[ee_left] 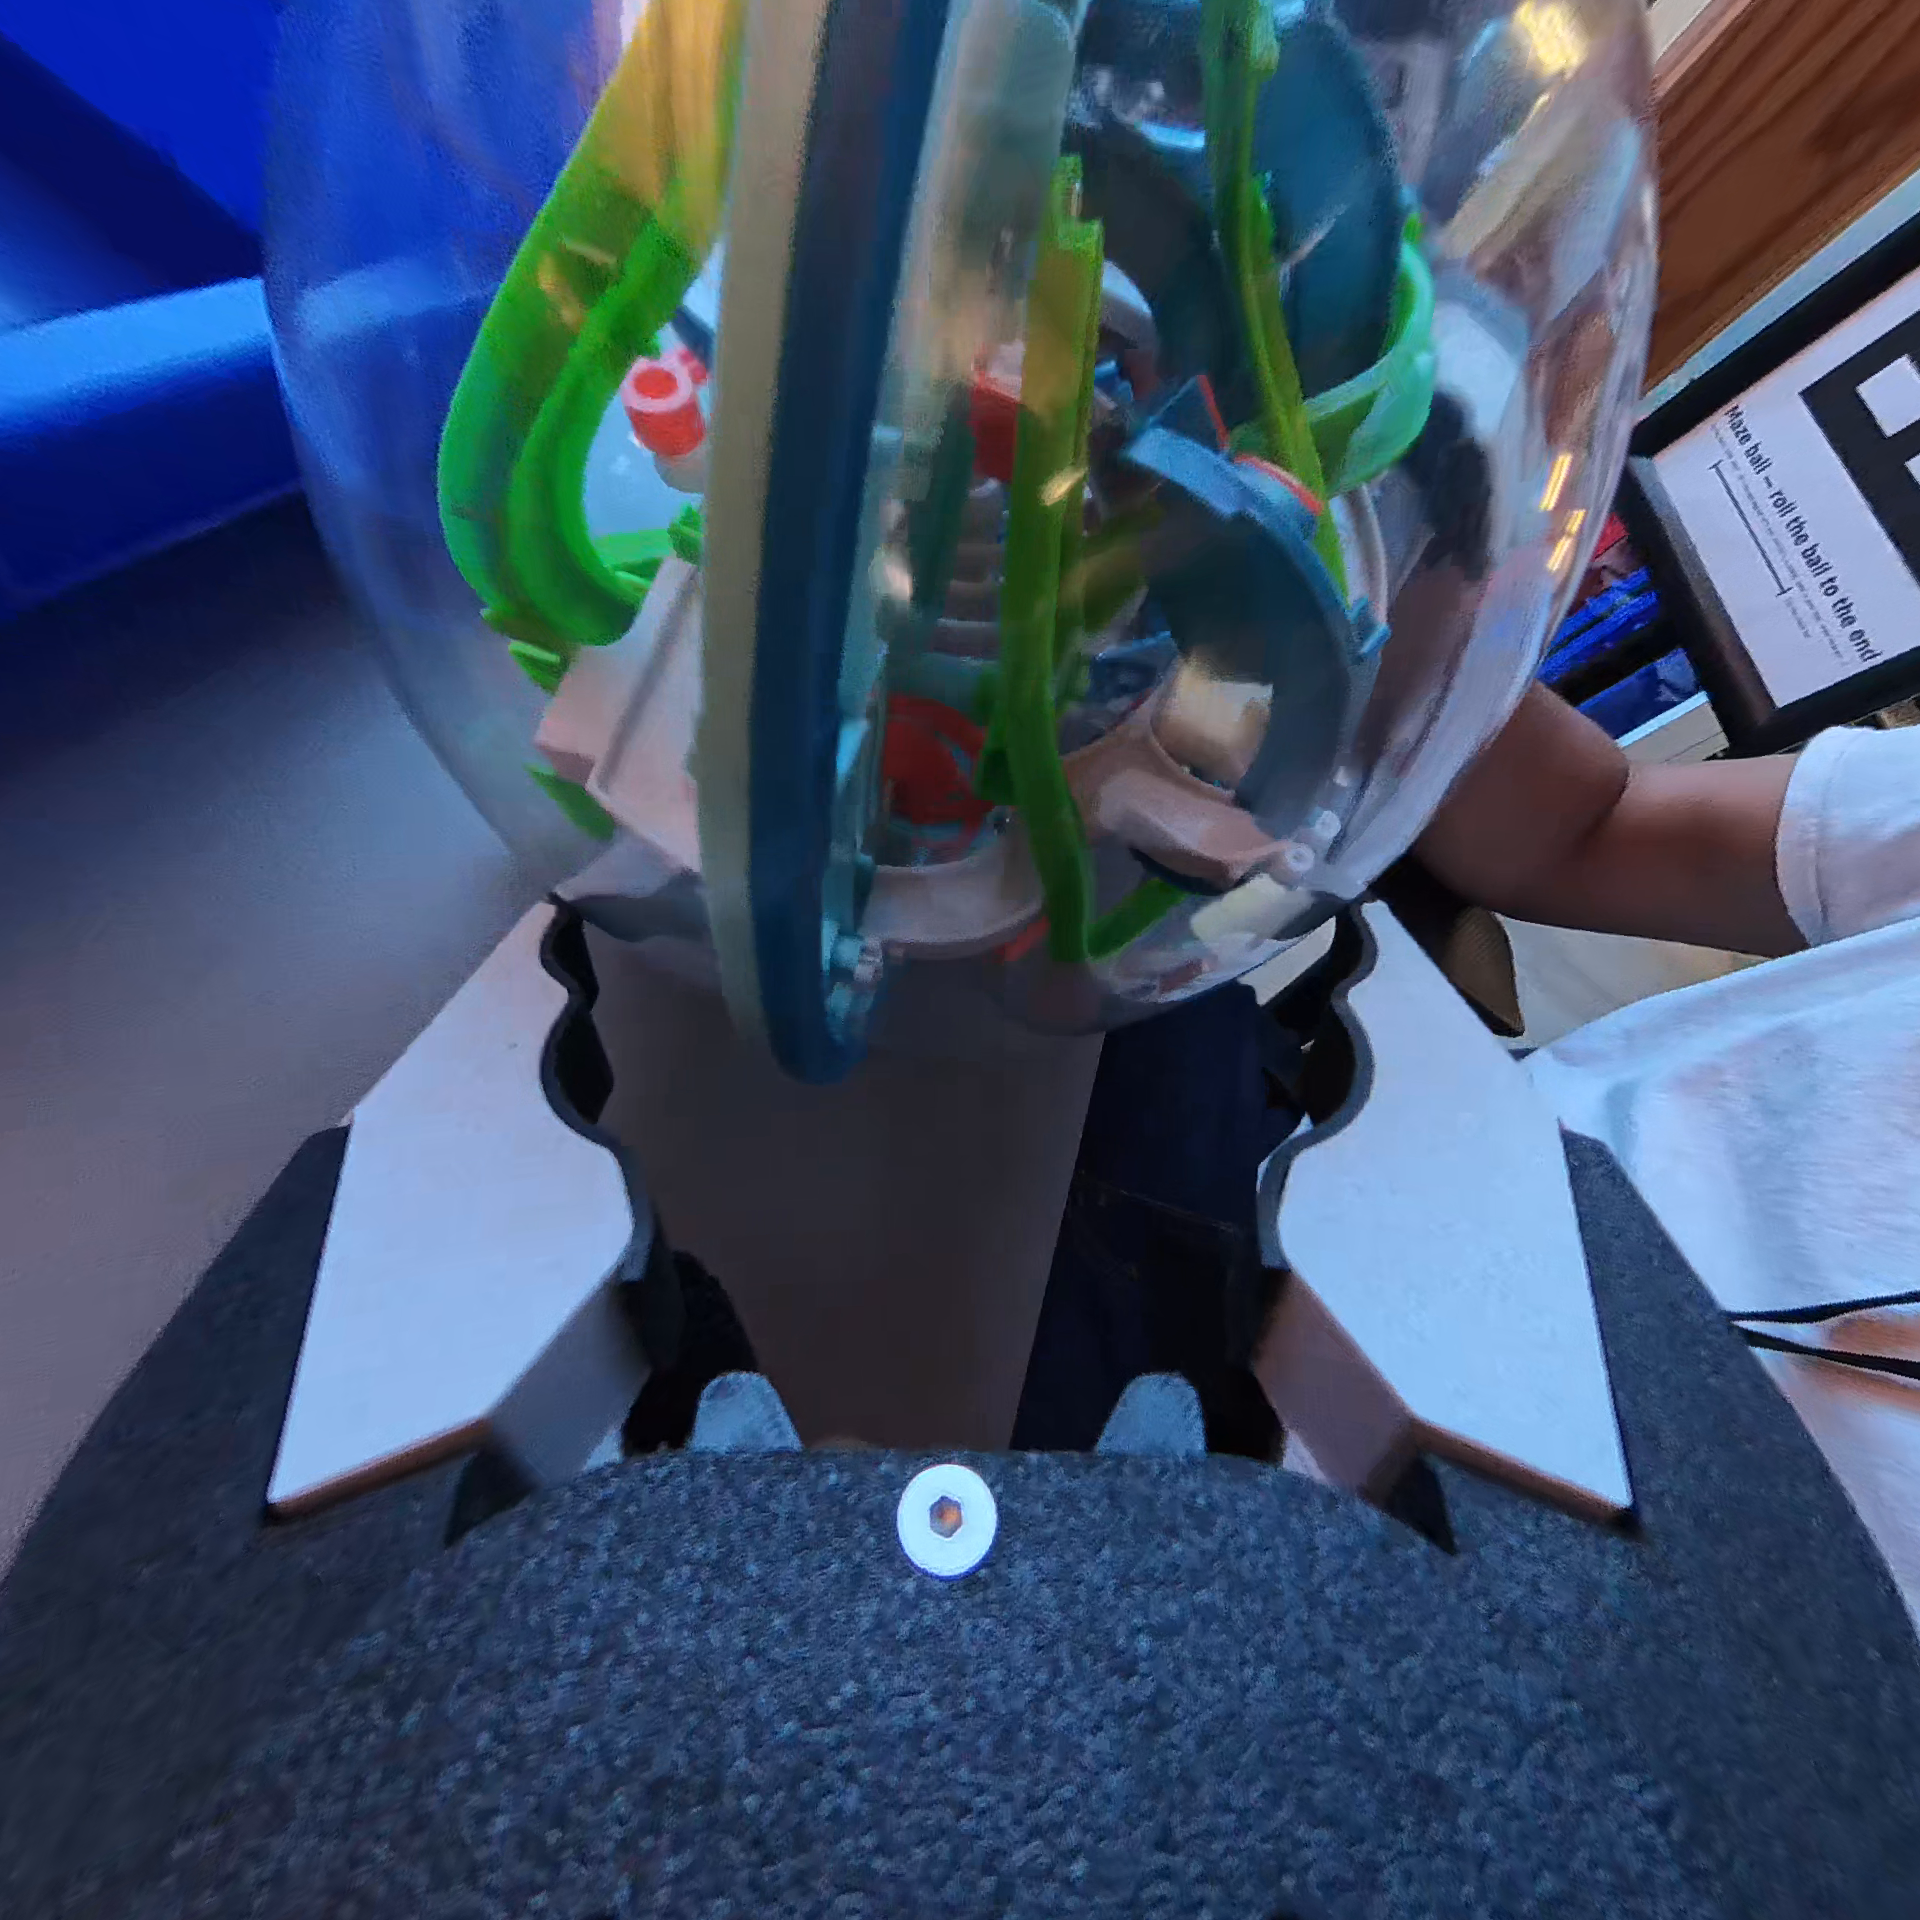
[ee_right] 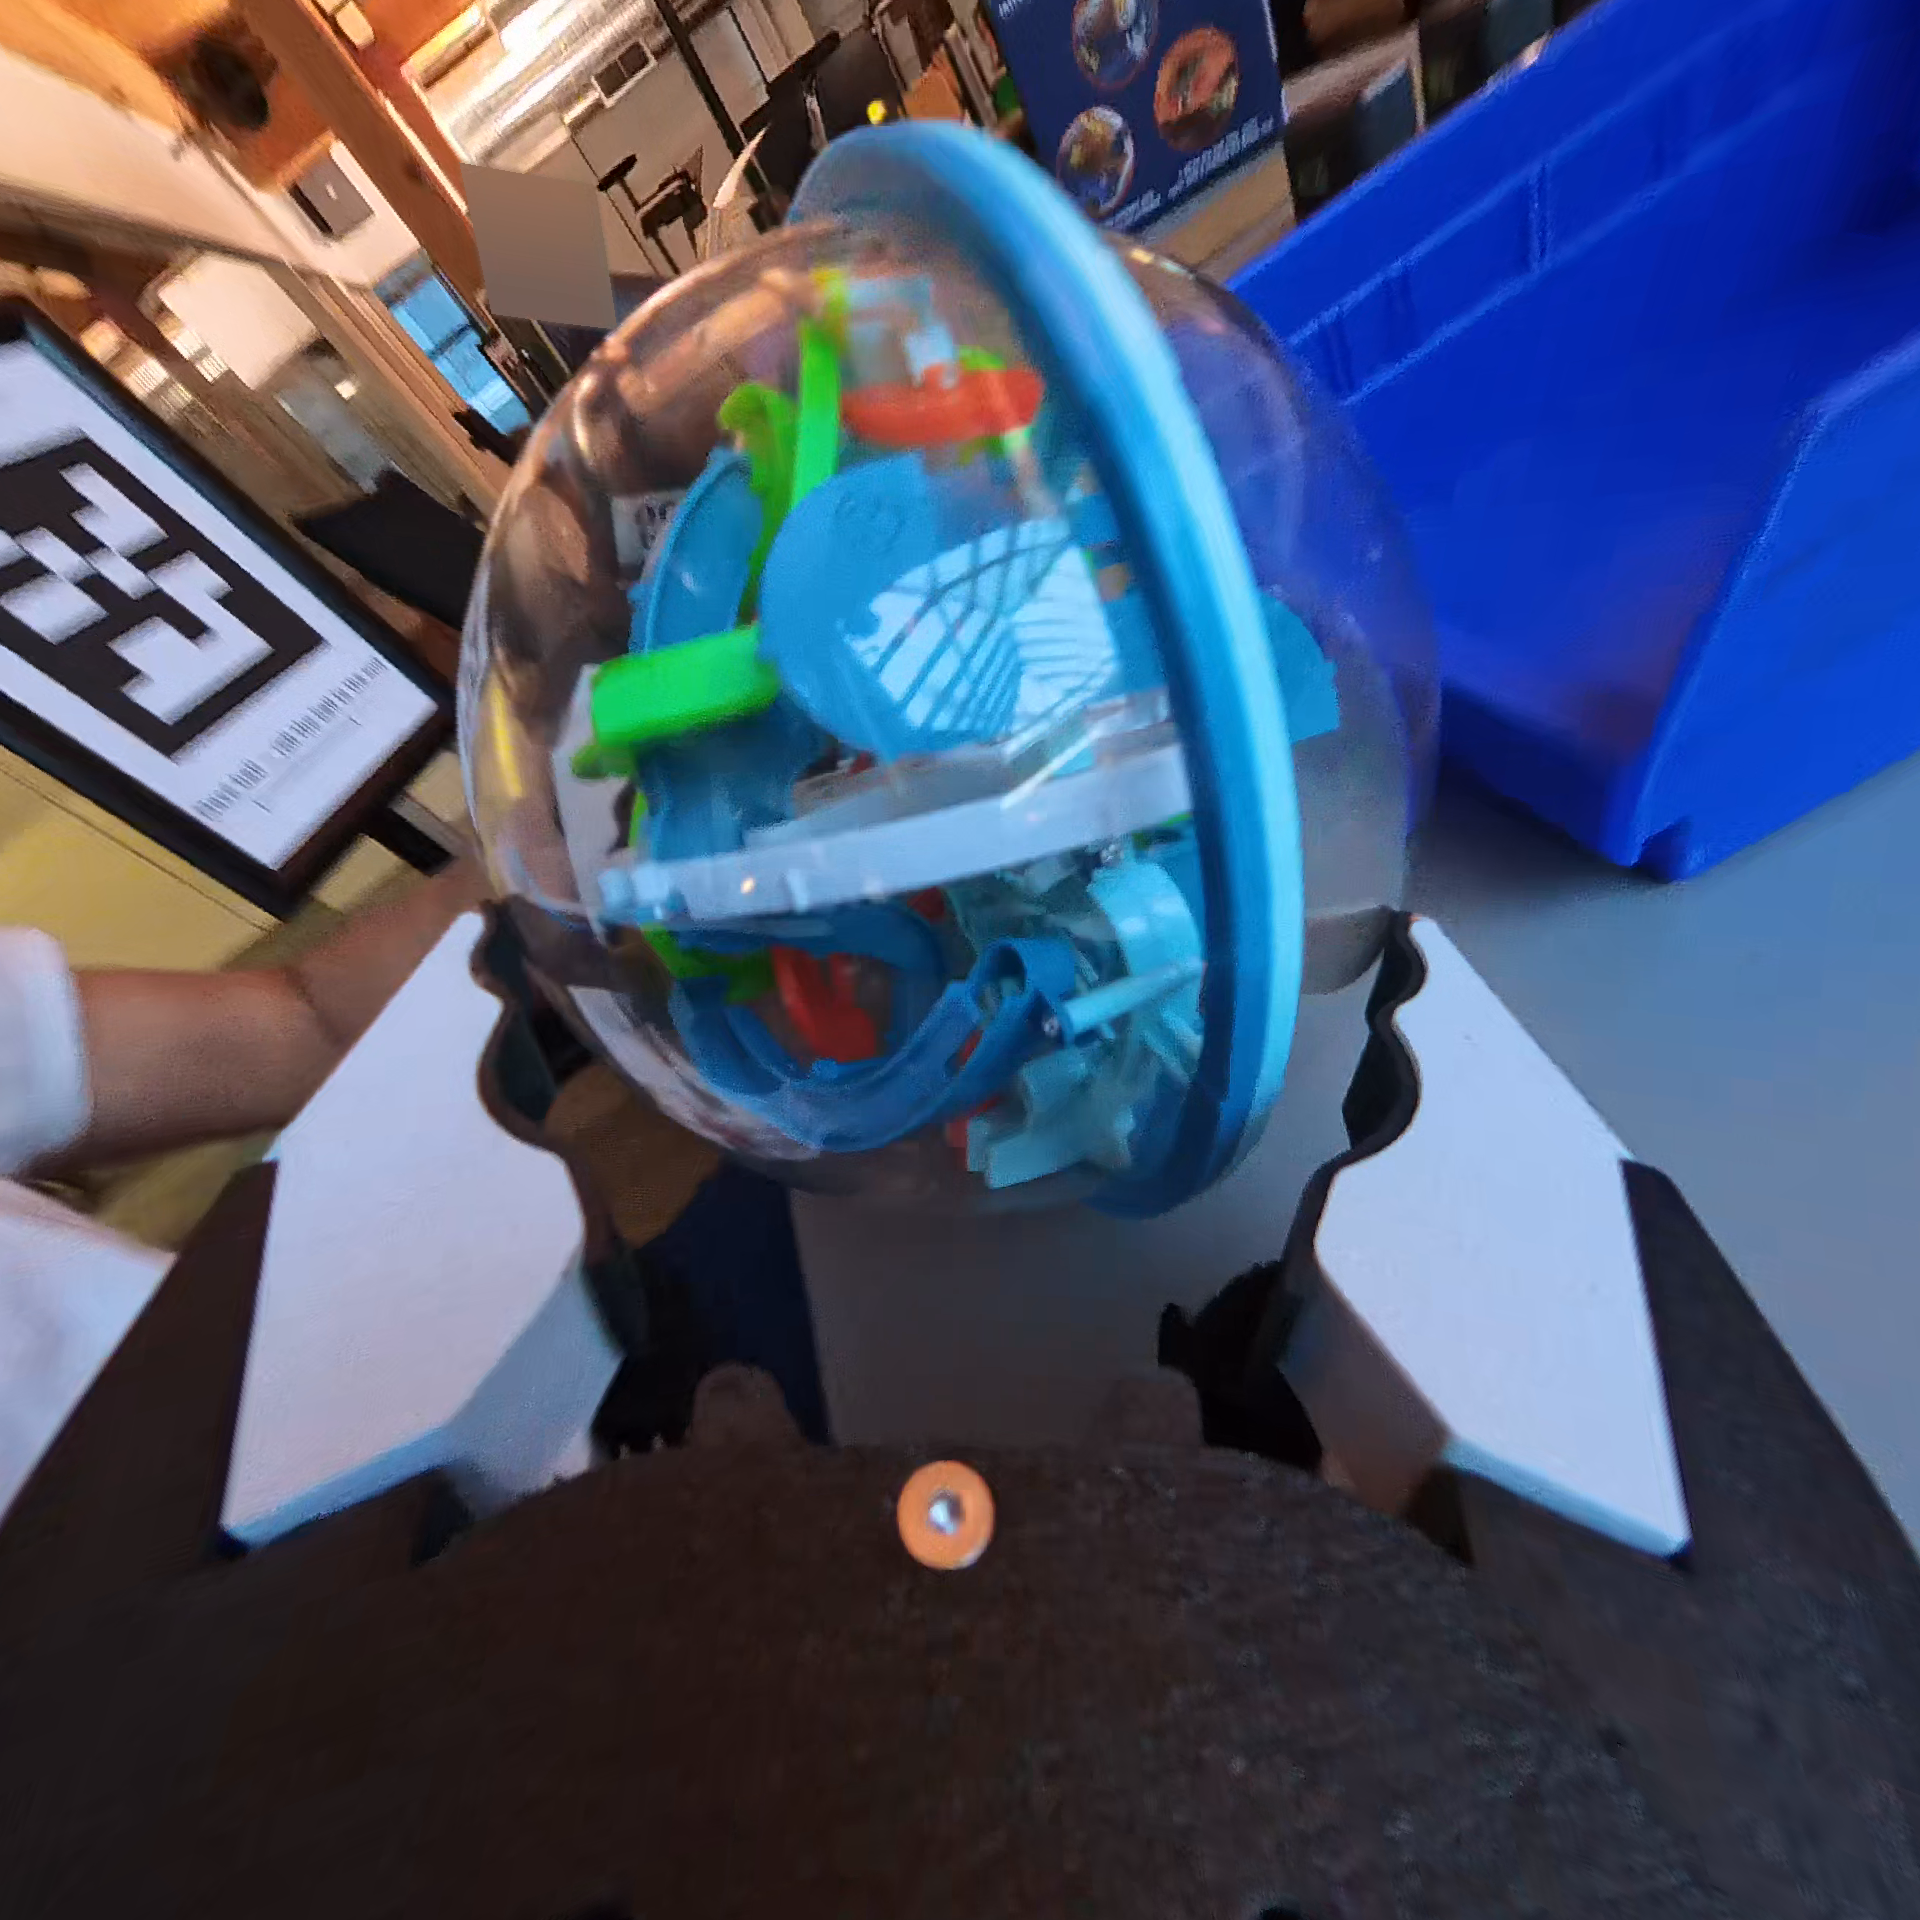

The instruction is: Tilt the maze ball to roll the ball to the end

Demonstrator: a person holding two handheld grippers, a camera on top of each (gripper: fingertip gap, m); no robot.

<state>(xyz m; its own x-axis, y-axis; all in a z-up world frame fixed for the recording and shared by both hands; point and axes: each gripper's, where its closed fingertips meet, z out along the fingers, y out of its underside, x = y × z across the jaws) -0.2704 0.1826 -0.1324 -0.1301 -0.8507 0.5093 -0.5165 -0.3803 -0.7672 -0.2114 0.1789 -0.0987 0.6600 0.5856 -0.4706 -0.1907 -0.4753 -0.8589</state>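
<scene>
The maze ball (ee_left: 935,468) is a clear plastic sphere with a blue rim band and green, blue, orange and grey tracks inside. It is tilted, with the band running nearly upright. My left gripper (ee_left: 956,925) grips its lower part between both fingertips. In the right wrist view the maze ball (ee_right: 935,675) sits between the fingertips of my right gripper (ee_right: 945,935), which press on its two sides. The sphere is held above the grey table (ee_right: 1662,1039). I cannot make out the small ball inside.
A large blue bin (ee_right: 1662,468) stands on the table behind the sphere and also shows in the left wrist view (ee_left: 125,416). A framed sign (ee_right: 156,644) with a black-and-white marker stands on the other side. A person's forearm (ee_left: 1538,831) is close by.
</scene>
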